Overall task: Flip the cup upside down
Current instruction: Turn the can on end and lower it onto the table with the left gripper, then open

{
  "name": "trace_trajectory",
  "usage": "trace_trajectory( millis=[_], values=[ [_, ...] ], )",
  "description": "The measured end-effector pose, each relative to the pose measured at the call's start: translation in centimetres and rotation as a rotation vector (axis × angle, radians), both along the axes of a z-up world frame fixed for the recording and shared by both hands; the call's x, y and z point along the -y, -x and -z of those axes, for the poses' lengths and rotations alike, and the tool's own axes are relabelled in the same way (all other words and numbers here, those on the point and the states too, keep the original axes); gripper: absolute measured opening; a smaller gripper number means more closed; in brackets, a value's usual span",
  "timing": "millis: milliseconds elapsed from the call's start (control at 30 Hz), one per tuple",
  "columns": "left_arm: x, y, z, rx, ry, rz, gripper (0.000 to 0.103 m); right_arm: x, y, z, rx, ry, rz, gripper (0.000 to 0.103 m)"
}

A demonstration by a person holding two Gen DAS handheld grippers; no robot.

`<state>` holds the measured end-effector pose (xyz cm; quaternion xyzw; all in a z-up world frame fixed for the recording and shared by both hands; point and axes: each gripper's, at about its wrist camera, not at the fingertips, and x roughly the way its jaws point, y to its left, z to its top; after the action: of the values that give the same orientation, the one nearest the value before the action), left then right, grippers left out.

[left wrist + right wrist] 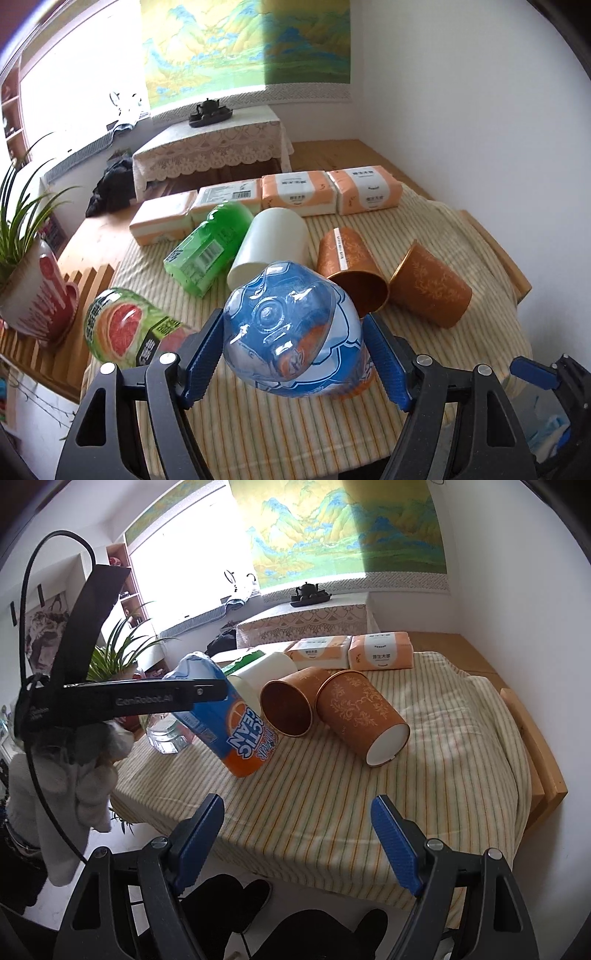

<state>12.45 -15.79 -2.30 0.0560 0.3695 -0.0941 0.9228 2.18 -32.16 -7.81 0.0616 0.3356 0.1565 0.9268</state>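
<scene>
Blue ribbed pads of the left gripper [295,354] press both sides of a blue bottle [291,328], holding it tilted with its moulded base toward the camera; from the right wrist view the same bottle [229,723] slants down to the right, its orange end just above the striped cloth [424,794], its label reading upside down; whether that end touches the cloth cannot be told. The right gripper [297,834] hangs over the near edge of the cloth with its jaws spread wide and nothing between them.

Behind the bottle, two brown cups lie on their sides; the left cup [351,266] shows its dark open mouth toward the cameras, and the right cup [432,284] lies just beside it, touching or nearly so; in the right wrist view that right cup [362,716] shows a white end pointing down to the right. A white cup [269,243] also lies on its side, left of the brown pair, against a green bottle [210,247] lying flat. Nearer the left edge lies a grapefruit bottle [122,328]; beside it, off the cloth, stands a plant pot [37,295] on a slatted wooden rack.

Along the far edge of the cloth runs a row of tissue packs [266,195]; beyond them, well apart, a lace-covered table [210,147] carries a dark teapot [208,107].
</scene>
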Motion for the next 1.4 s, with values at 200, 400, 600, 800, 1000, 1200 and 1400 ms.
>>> trace_trajectory(
  millis=[200,400,600,800,1000,1200,1400],
  values=[
    [1.2,-0.5,0.5,-0.013,0.021,0.026,0.075,0.6,0.2,0.0,-0.001,0.008,0.022,0.078],
    [1.9,-0.7,0.9,-0.022,0.043,0.050,0.076,1.3,0.4,0.0,-0.003,0.007,0.042,0.078],
    [1.7,-0.4,0.2,0.000,0.099,0.076,0.091,1.6,0.7,0.0,-0.005,0.004,0.059,0.078],
    [-0.1,2.2,-1.6,0.081,0.126,0.077,0.095,1.0,1.3,-1.0,0.027,0.020,0.091,0.078],
    [-4.7,6.0,-2.6,0.161,0.132,-0.001,0.095,-1.5,2.6,-2.8,0.124,0.113,0.158,0.079],
    [-9.0,10.2,-3.0,0.240,0.095,-0.079,0.095,-3.9,3.6,-4.4,0.217,0.176,0.241,0.089],
    [-12.3,13.6,-3.1,0.287,0.097,-0.140,0.099,-6.2,4.9,-5.3,0.292,0.238,0.333,0.092]
  ],
)
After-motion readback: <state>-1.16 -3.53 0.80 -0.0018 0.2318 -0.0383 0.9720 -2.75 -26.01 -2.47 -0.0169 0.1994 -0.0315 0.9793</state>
